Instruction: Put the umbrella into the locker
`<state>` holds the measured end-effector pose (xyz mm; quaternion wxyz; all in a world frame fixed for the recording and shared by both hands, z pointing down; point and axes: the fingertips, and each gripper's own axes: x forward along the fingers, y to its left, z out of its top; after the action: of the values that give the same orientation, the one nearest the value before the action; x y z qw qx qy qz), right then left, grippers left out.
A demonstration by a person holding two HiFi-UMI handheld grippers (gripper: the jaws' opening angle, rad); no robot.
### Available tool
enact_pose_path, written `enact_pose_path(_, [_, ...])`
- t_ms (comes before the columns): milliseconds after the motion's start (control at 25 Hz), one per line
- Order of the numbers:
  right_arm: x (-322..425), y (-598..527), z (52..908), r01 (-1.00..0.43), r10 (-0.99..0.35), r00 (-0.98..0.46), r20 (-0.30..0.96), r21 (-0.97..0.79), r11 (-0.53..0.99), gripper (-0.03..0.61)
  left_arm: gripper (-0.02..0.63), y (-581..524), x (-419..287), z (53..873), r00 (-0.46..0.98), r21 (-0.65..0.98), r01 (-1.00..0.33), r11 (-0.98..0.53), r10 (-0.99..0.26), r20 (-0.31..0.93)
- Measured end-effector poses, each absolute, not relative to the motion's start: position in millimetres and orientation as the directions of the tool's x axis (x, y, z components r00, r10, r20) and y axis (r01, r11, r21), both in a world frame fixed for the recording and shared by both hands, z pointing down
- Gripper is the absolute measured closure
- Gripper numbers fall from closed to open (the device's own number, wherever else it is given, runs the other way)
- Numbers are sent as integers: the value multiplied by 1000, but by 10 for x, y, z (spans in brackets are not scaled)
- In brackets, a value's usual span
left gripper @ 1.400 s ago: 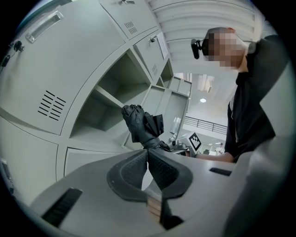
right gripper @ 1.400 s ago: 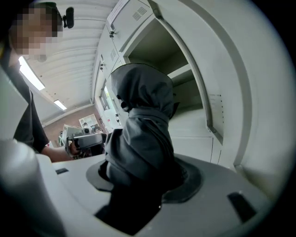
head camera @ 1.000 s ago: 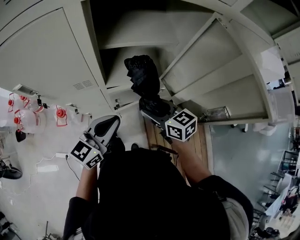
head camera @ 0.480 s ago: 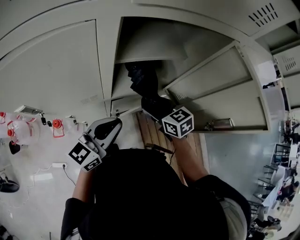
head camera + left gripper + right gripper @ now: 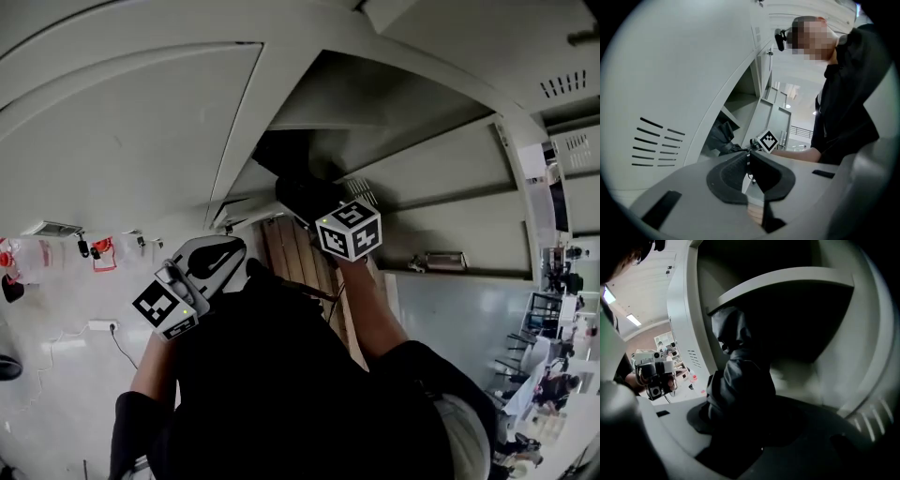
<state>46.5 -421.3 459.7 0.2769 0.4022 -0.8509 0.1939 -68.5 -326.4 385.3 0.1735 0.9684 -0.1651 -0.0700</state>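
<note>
A black folded umbrella (image 5: 736,376) stands upright between the jaws of my right gripper (image 5: 750,414), which is shut on its lower part. Its top (image 5: 284,153) is inside the dark open compartment of the grey locker (image 5: 394,94), just under a shelf (image 5: 787,280). In the left gripper view the umbrella (image 5: 723,137) shows in the locker mouth, with the right gripper's marker cube (image 5: 768,139) behind it. My left gripper (image 5: 220,255) hangs to the left of the opening with its jaws (image 5: 749,157) shut and nothing in them.
The locker's open door (image 5: 450,202) swings out on the right. A closed door (image 5: 122,141) with vent slots (image 5: 656,143) is on the left. A wooden strip (image 5: 291,253) lies below the opening. Red-capped bottles (image 5: 98,251) stand on the floor at the left.
My right gripper has carried the umbrella up and forward, so its top has gone from in front of the opening into the dark compartment. The left gripper has shifted only slightly.
</note>
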Motion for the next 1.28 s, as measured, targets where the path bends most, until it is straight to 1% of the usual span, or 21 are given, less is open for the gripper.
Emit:
enact_pose_path(200, [383,-4413,4540,-751,-549,-566,615,-111,650,337,594,-3372,-659,3726,906,344,-357,-868,-412,-99])
enact_pose_path(480, [342,-4653,4512,-728,-532,-597,600,-127,674,337,594,-3387,-554,3693,892,330,-393,-858,-443,-92])
enact_pose_path(1280, [146,-5081,4539,-697,-524,-633,570,-125,706,337,594,-3310,-724,3755,825,344,-504,-792,-559,-78])
